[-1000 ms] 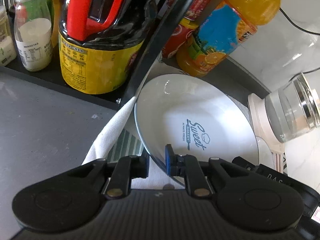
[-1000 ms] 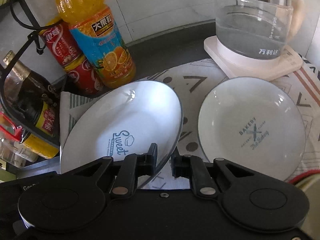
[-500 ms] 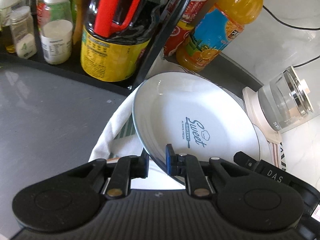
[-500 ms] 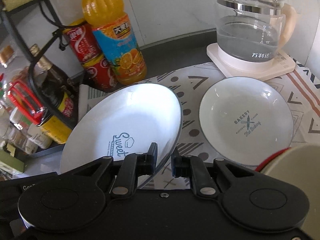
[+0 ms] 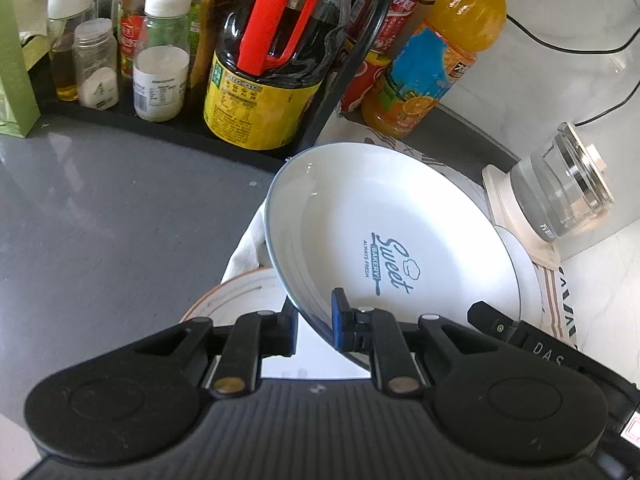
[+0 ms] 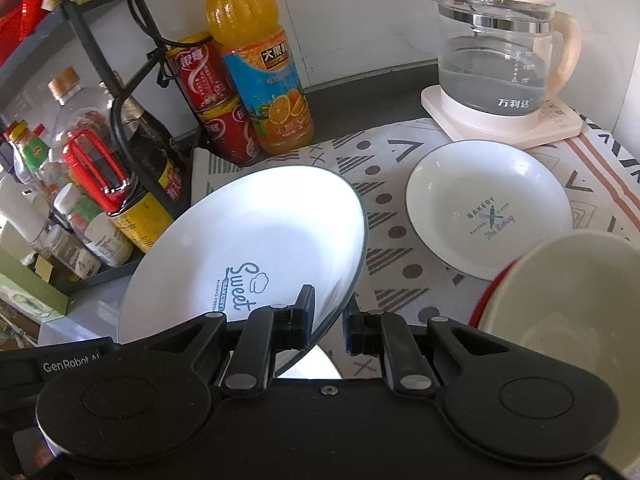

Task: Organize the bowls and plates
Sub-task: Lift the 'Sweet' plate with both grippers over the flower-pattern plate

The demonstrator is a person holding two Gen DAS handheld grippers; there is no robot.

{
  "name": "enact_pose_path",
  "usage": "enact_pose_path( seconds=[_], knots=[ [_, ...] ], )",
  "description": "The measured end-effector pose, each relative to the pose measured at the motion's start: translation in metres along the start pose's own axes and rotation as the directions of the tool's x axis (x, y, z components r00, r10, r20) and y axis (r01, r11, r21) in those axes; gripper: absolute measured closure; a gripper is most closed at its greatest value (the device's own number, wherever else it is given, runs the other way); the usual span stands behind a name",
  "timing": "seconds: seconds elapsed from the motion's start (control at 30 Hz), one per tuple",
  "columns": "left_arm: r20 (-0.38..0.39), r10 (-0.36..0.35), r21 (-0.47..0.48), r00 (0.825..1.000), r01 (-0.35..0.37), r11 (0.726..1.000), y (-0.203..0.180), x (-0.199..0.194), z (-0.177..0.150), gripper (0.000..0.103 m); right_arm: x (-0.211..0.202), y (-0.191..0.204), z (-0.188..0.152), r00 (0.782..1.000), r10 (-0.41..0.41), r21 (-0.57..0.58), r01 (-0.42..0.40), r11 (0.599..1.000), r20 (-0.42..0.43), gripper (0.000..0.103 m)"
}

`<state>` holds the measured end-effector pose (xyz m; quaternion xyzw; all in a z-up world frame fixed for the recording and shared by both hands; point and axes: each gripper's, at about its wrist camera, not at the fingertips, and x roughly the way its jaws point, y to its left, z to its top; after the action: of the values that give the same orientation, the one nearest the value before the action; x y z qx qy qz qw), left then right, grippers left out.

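White plate clamped between both tools.

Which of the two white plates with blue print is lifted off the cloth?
The "Sweet" plate: both grippers clamp its rim and it hangs tilted. The "Bakery" plate lies flat on the patterned cloth, untouched.

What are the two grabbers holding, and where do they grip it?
Both the left gripper and right gripper hold the white round "Sweet" plate, jaws pinching opposite sides of its rim.
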<state>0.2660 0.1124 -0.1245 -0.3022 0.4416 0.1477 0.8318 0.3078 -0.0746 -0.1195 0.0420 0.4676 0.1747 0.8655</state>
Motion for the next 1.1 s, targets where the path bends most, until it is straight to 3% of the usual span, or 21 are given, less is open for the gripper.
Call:
enact_pose_path(
  seconds=[0.33,1.1],
  knots=[
    [0.025,0.004,0.028,1.0,-0.004,1.0,-0.001,-0.024,-0.032,0.088,-0.025,-0.007,-0.028,1.0,0.001,-0.057,0.0,0.998,0.016,0.09],
    [-0.007,0.044,-0.017,0.999,-0.044,0.999,0.031,-0.046,-0.095,0.087,-0.043,-0.004,-0.083,1.0,0.021,-0.121,-0.021,0.992,-0.003,0.09]
  ],
)
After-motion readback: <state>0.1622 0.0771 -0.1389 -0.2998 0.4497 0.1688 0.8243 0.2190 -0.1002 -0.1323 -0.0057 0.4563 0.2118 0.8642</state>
